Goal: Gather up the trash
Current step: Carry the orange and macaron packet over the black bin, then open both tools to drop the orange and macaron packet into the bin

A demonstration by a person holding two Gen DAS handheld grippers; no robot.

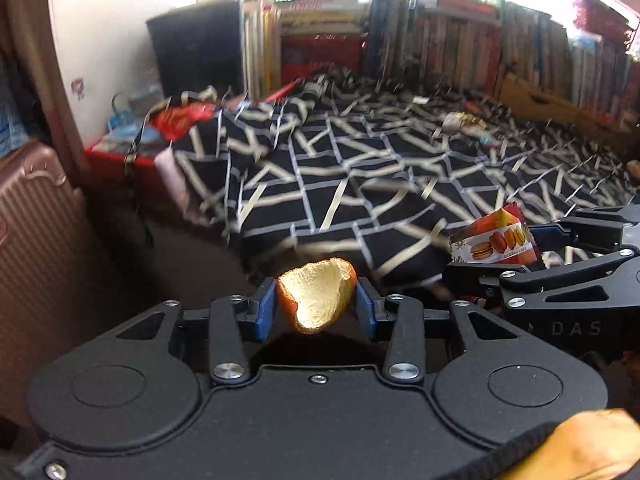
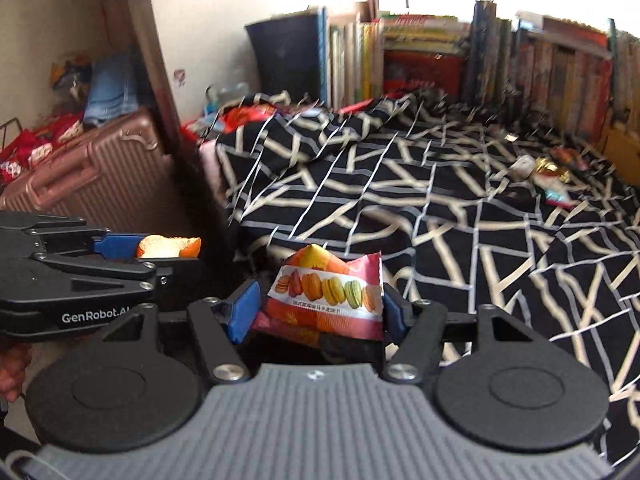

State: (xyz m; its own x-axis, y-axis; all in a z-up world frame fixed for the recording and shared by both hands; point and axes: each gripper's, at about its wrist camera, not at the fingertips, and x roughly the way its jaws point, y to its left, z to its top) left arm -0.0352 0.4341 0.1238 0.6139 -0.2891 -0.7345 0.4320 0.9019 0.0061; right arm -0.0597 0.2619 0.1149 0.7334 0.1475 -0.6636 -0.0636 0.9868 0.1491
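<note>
**Observer:** What have you got in each hand?

**Operator:** My left tongs [image 1: 316, 307] are closed on a piece of orange peel [image 1: 318, 295], pinched side to side between the blue pads [image 1: 266, 308], pith facing me. My right tongs [image 2: 318, 312] are clamped on a macaron snack wrapper [image 2: 328, 292], one pad on each end of it. The two sets of tongs sit just beside each other over the near edge of the bed [image 2: 440, 216].

**Observer:** How do those two behave in the grip?

**Operator:** Both look very light. I judge the peel to be leathery and a little springy, curved like a cup, so holding it across its width suits it; squeezed harder it could crack or slip on its waxy skin. The wrapper looks thin and crinkly, probably slick film. It is bowed between the pads, so I'd expect it to buckle rather than resist, and a hold nearer its crimped end would be surer.

**Observer:** Anything left to collect?

**Operator:** Yes. Far beyond my right tongs, on the patterned bedcover, lies a small cluster of wrappers [image 2: 548, 176], one crumpled and white, one gold. Left of my left tongs stands a pink suitcase [image 1: 36, 272]. I can't see a bin in either view.
</note>
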